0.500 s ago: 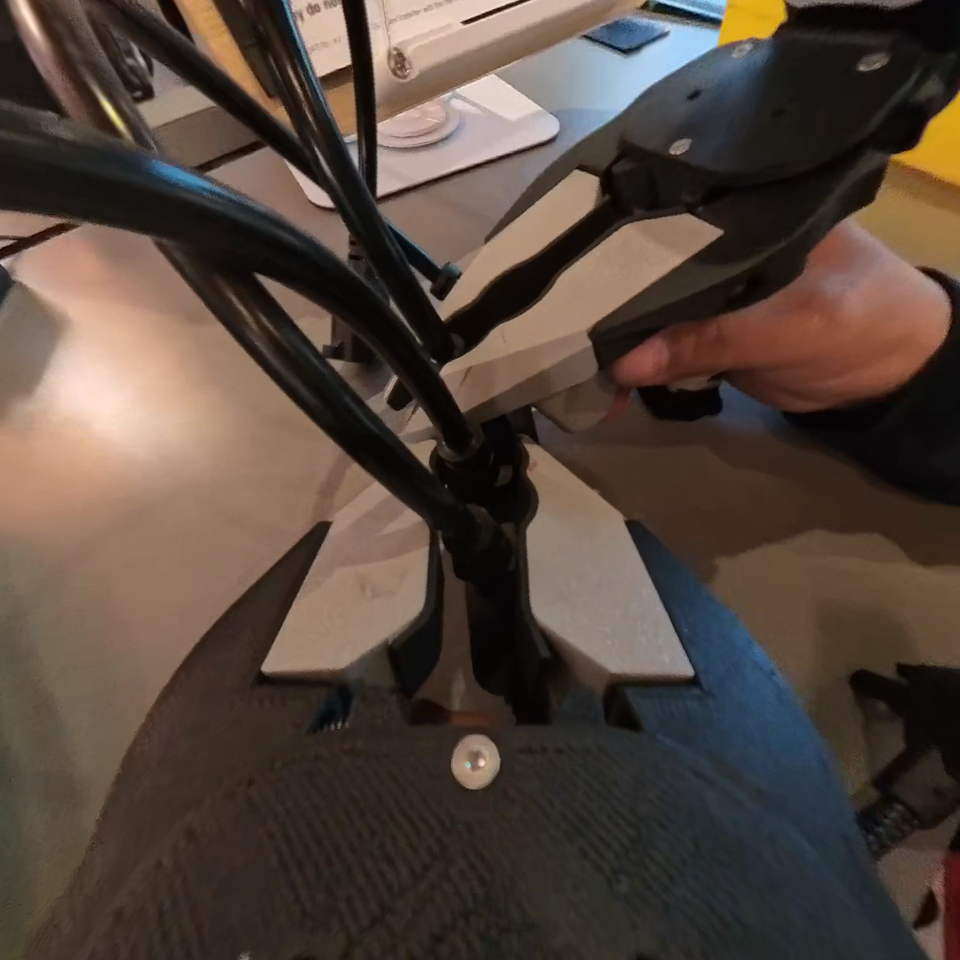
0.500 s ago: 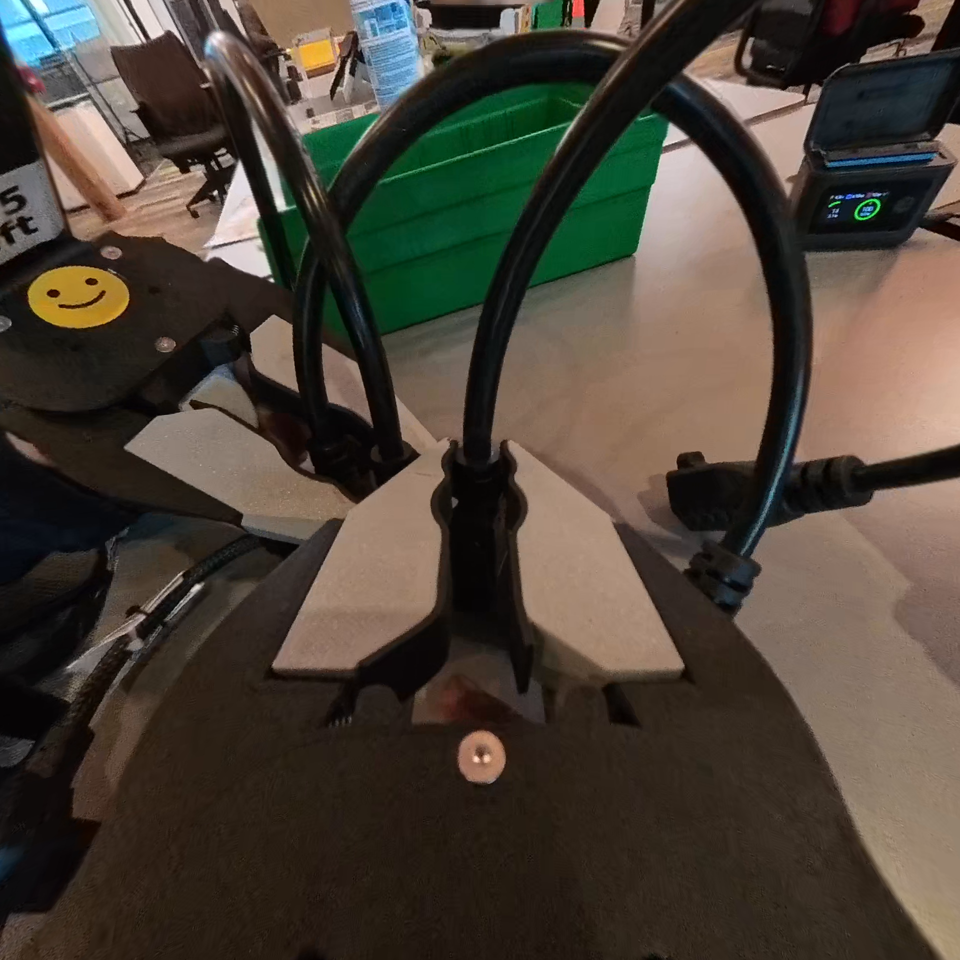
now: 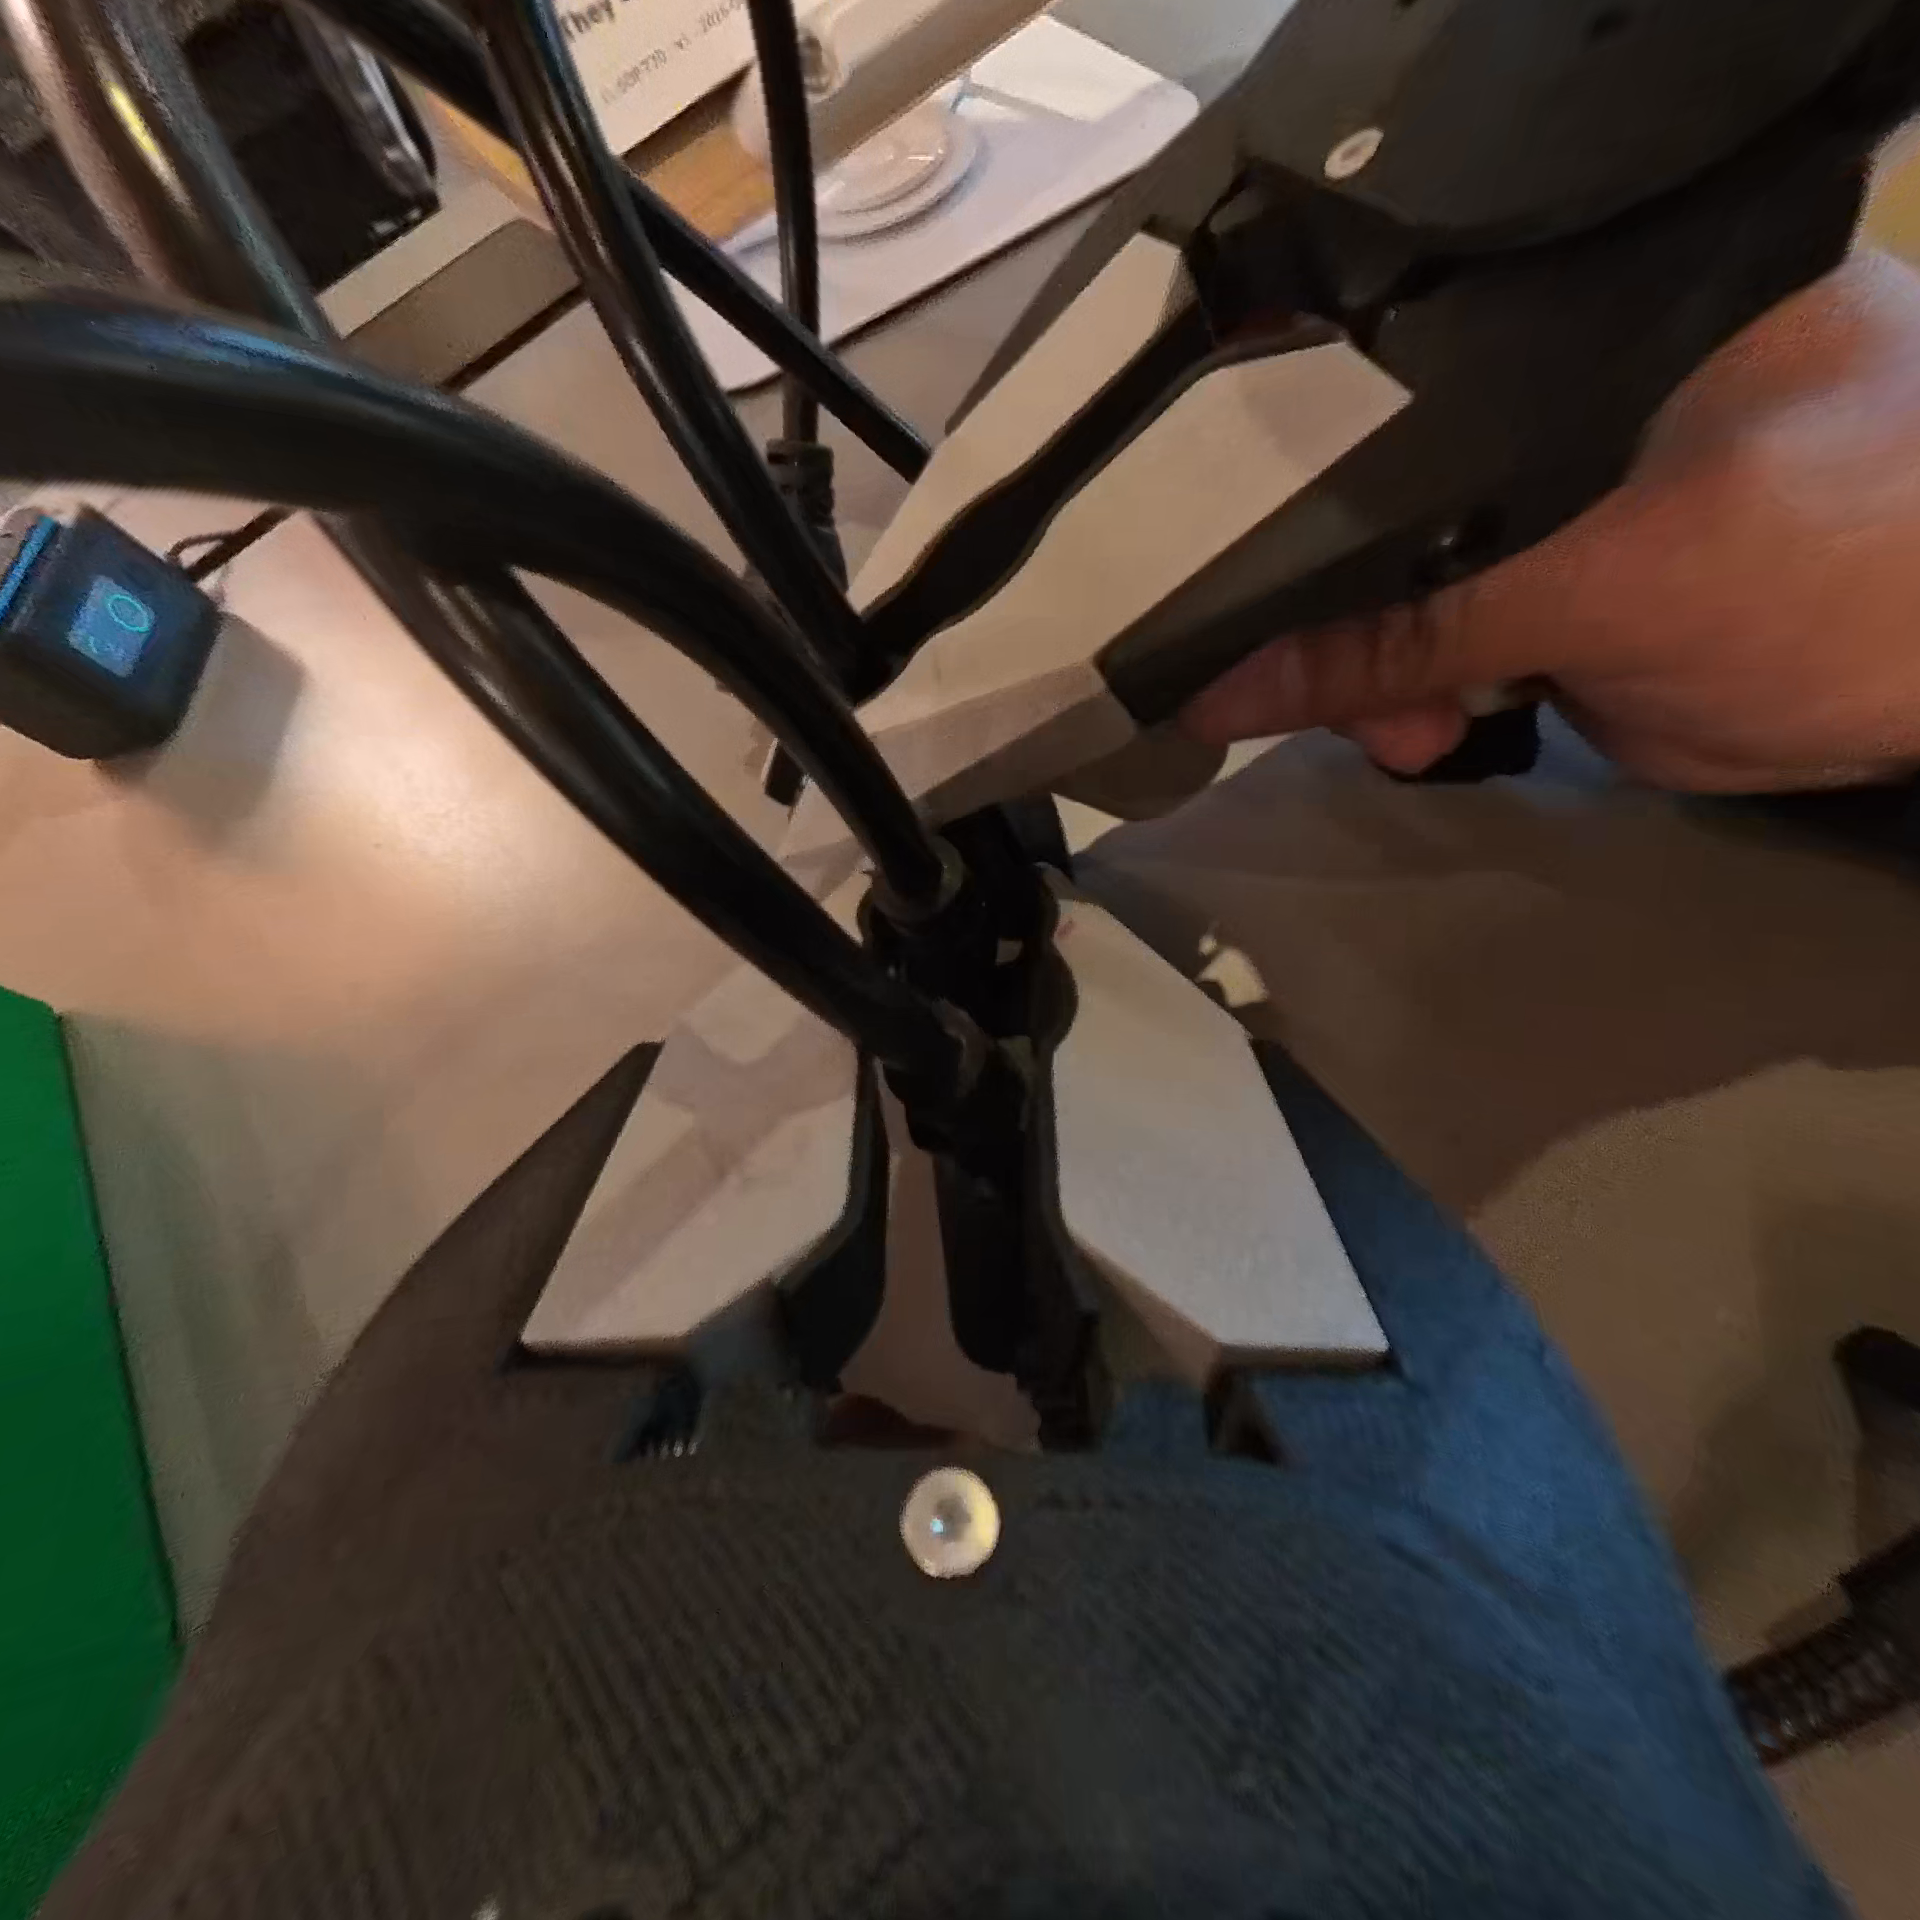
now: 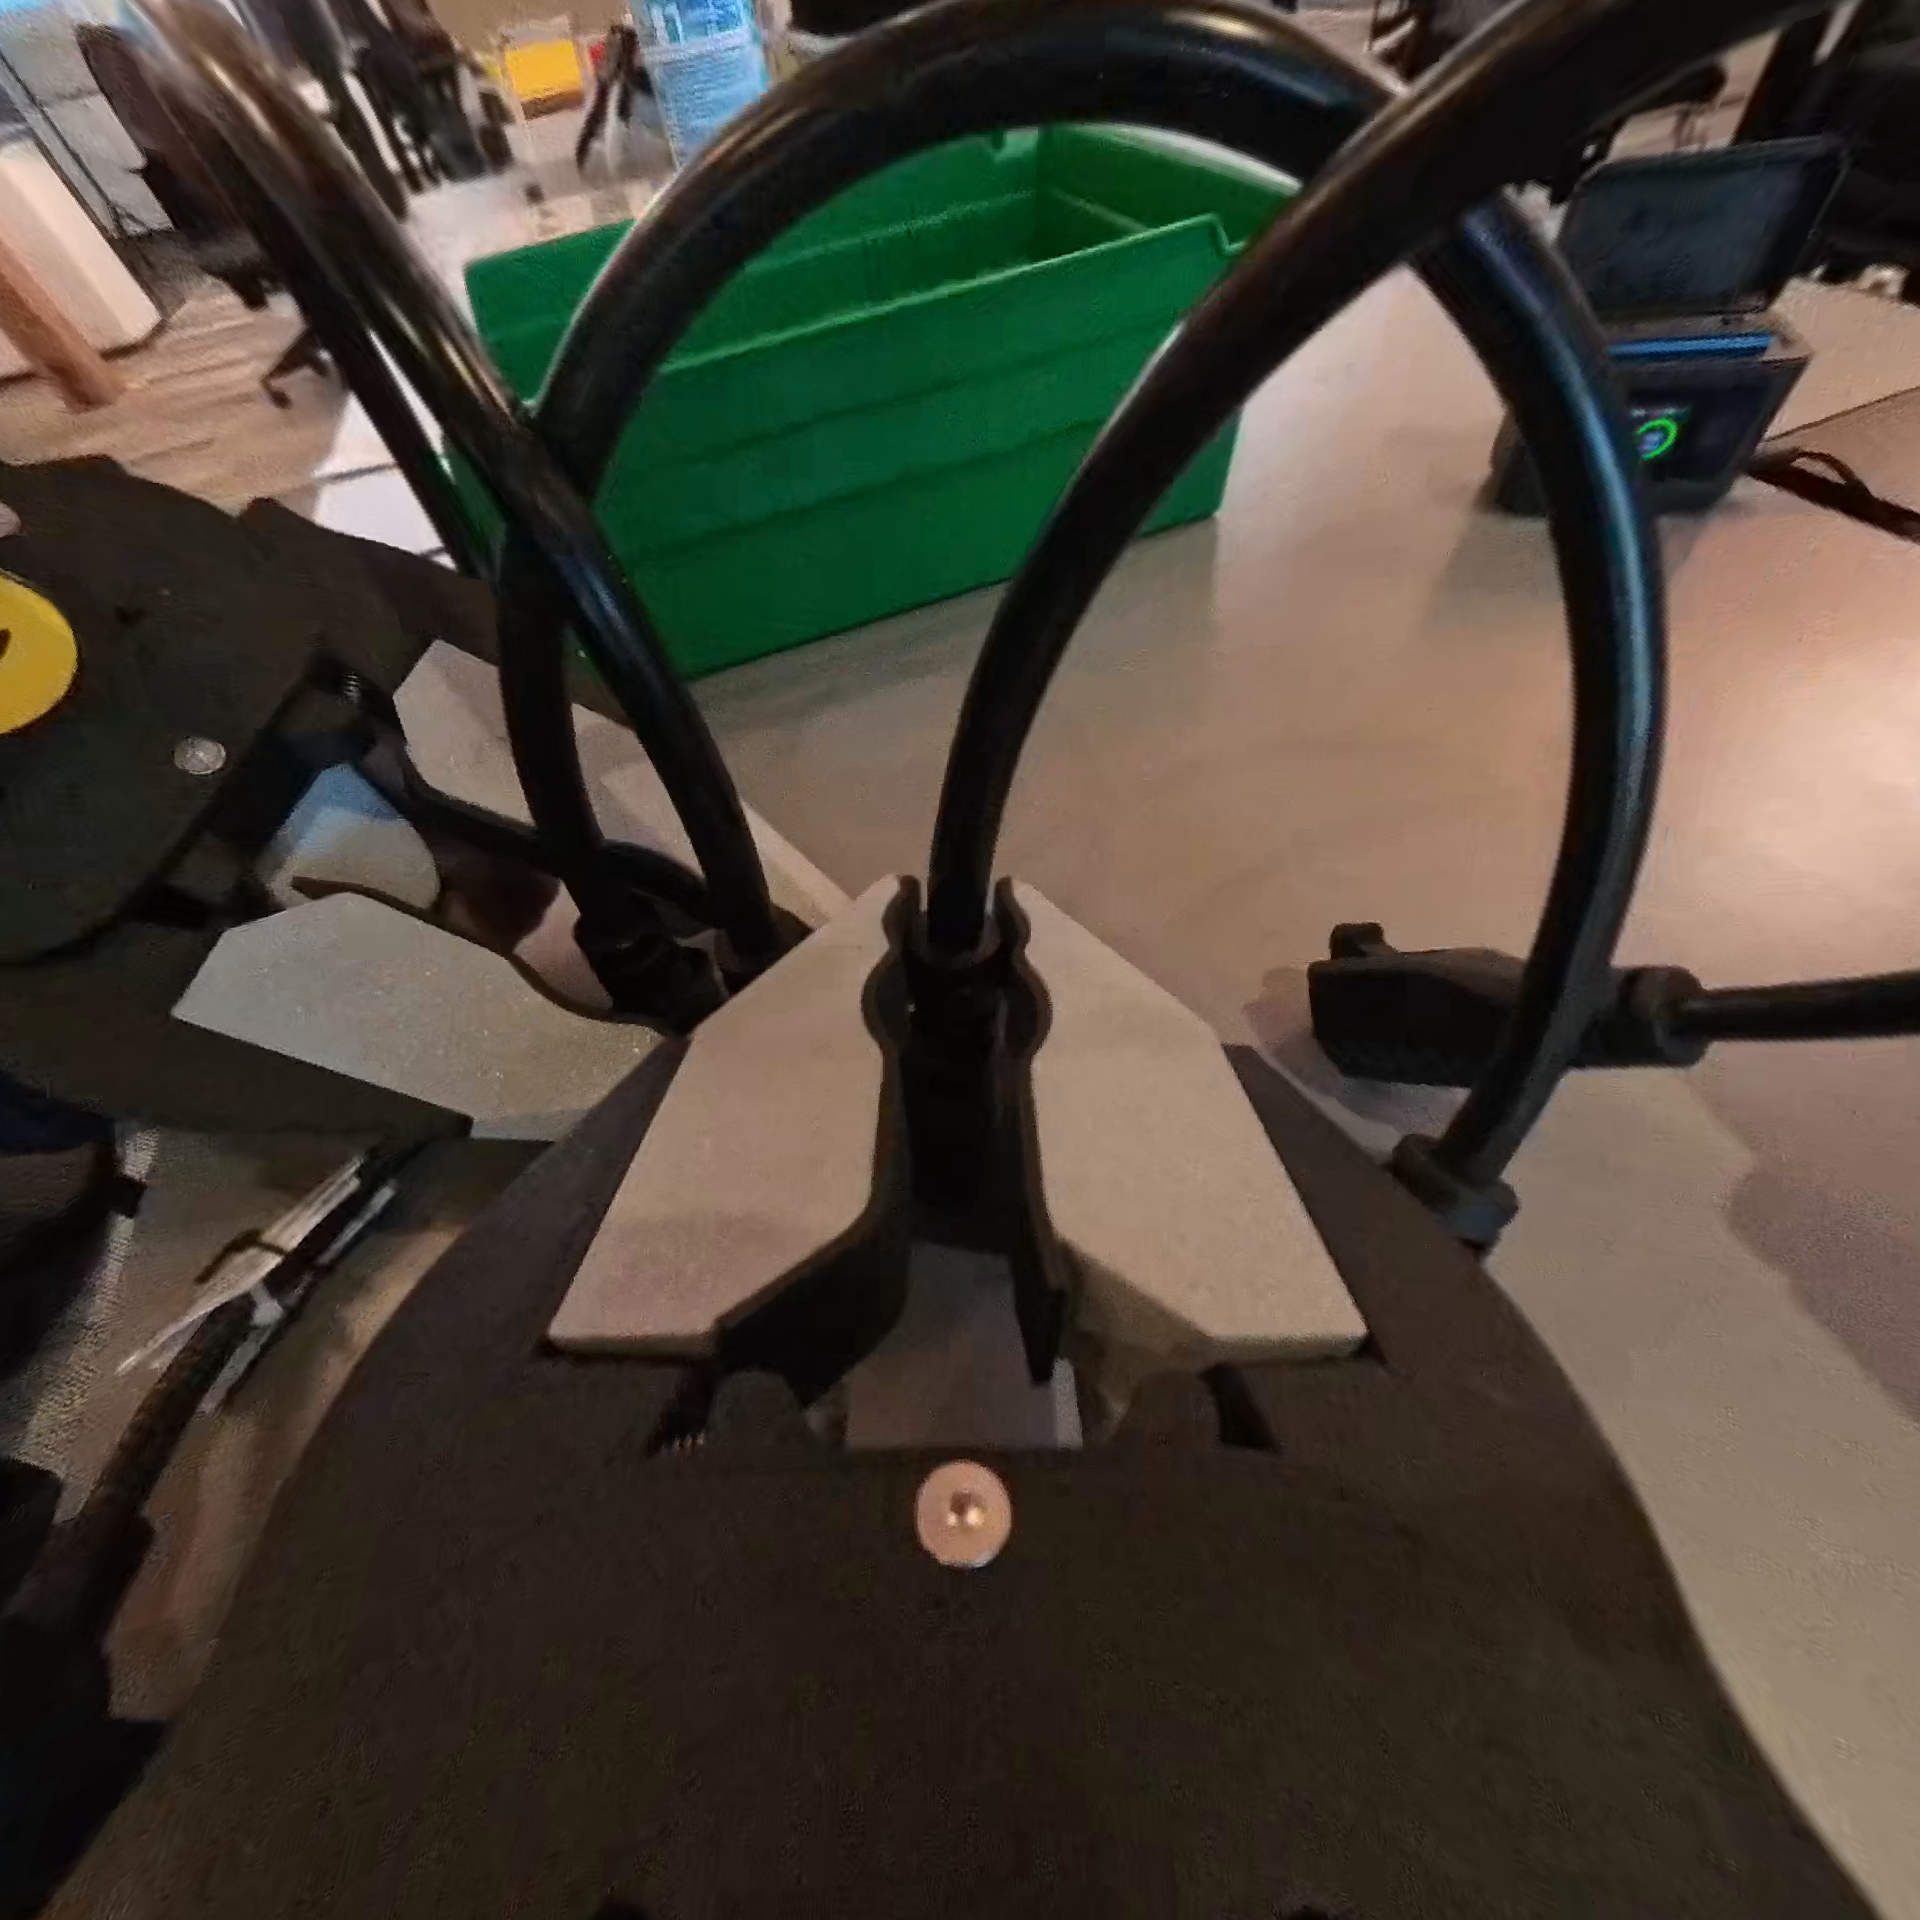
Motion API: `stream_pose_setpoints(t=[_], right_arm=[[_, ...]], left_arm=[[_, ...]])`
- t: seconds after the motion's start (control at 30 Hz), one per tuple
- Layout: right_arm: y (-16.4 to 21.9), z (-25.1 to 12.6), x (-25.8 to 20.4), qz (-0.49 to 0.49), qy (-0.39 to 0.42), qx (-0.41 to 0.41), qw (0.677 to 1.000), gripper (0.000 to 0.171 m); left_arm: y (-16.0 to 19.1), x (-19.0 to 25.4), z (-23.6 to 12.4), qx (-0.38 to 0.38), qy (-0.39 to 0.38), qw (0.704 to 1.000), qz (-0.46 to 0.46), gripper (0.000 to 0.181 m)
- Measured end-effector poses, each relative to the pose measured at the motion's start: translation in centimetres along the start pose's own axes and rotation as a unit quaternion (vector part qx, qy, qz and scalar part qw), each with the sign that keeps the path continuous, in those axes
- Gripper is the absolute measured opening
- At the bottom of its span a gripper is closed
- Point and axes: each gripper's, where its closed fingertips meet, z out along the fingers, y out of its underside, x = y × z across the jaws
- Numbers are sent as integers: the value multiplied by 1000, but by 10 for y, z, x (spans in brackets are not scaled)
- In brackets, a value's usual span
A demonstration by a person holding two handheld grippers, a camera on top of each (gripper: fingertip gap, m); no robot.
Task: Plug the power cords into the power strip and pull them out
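Left gripper [image 3: 961, 997] clamps a black plug [image 3: 977, 1195], right gripper [image 4: 956, 935] beside it clamps another plug [image 4: 951, 1081], cords [image 4: 1049, 707] looping up, green bin [image 4: 883, 416] ahead on beige table [image 4: 1299, 727], spare plug [image 4: 1423, 1013] right, office chairs behind.

Power strip [image 3: 748, 1122] mostly hidden beneath cords [image 3: 644, 582].

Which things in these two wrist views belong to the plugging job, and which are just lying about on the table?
Job in hand:
left gripper, shut on a black plug
right gripper, shut on another black plug
looping black power cords
loose plug lying on the table

Lying about:
green bin
small black case with a lit screen
white stand base
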Motion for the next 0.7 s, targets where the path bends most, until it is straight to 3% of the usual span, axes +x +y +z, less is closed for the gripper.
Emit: stream_pose_setpoints(t=[0.13,0.2,0.3,0.53,0.7], right_arm=[[2,-3,1,-128,81,-41,988,11],[3,-2,1,-116,57,-40,991,11],[0,3,2,-17,-5,-26,1000,12],[-1,5,5,4,-9,-15,1000,12],[-2,6,10,1,5,-15,1000,13]], left_arm=[[0,-7,3,9,11,1000,-23,23],[1,-6,3,3,6,1000,-14,23],[1,-2,0,-4,-15,1000,15,23],[-3,-5,1,39,-20,999,-13,23],[-3,-7,6,26,-53,998,37,23]])
